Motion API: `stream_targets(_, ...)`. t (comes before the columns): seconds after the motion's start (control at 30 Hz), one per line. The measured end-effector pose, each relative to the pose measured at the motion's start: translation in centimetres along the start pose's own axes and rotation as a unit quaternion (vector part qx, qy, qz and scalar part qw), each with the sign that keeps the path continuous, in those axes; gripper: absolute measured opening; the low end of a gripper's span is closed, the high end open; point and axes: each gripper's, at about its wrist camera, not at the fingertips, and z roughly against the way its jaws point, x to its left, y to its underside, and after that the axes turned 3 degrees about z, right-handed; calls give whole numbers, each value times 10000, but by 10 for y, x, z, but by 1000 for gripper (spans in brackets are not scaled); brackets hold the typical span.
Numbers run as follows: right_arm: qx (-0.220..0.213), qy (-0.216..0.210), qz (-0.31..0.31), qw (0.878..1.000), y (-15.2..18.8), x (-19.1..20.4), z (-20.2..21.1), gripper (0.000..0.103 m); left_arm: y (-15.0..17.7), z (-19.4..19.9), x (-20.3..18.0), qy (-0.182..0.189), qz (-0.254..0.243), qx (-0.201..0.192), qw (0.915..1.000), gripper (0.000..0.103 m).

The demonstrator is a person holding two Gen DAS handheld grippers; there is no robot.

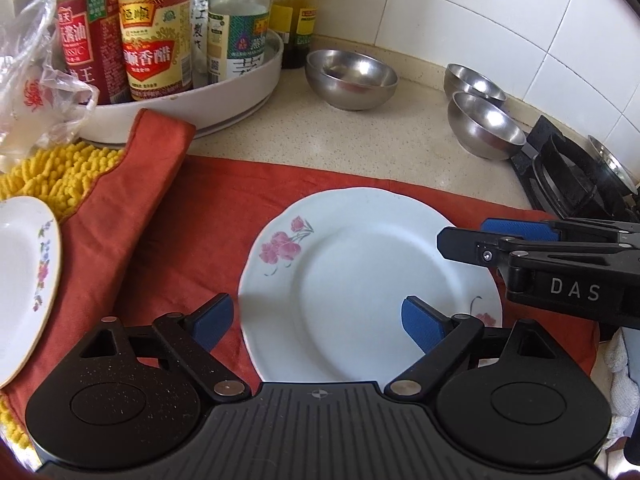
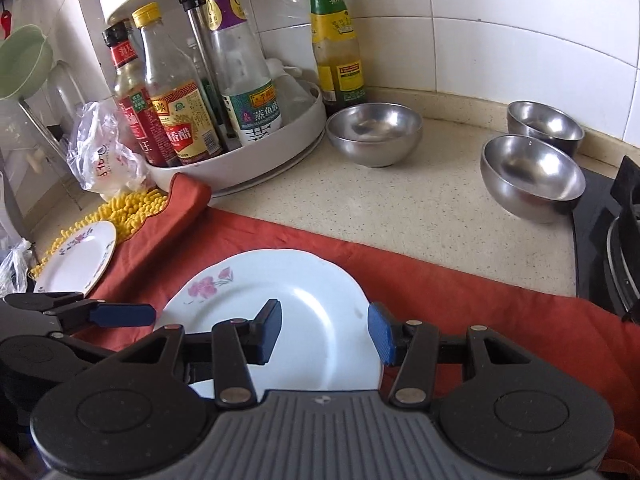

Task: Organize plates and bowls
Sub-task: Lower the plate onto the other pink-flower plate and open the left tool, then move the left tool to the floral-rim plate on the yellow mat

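A white plate with pink flowers (image 1: 368, 288) (image 2: 280, 320) lies flat on an orange cloth (image 1: 180, 240). My left gripper (image 1: 318, 324) is open wide over the plate's near left rim: the left pad is off the rim, the right pad is above the plate. One of its pads (image 2: 120, 315) shows at the left in the right wrist view. My right gripper (image 2: 324, 332) (image 1: 472, 236) is open at the plate's right rim, which runs between its pads without being pressed. A smaller floral plate (image 1: 24, 280) (image 2: 76, 260) lies to the left. Three steel bowls (image 1: 352, 76) (image 1: 484, 126) (image 1: 474, 80) stand behind.
A white turntable rack (image 1: 192, 108) (image 2: 248, 160) full of sauce bottles stands at the back left, with a plastic bag (image 1: 36, 80) and a yellow mat (image 1: 60, 176) beside it. A black gas stove (image 1: 568, 176) (image 2: 608, 240) is on the right, below a tiled wall.
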Motion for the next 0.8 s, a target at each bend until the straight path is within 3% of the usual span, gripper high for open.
stream_targets(0.47,169,-477,123,9986,-6,0,-10,48,10,25,40,-763,573,-186,9953,98)
stream_targets(0.6,120,-720,296,9969,-16,10,-14,49,19,41,70,-1209,910,-279,9881,99)
stream_targets(0.8,153,-1217,732,9897,-29,39,-27,53,35,60,114,-1843,1527,-327,9704,99)
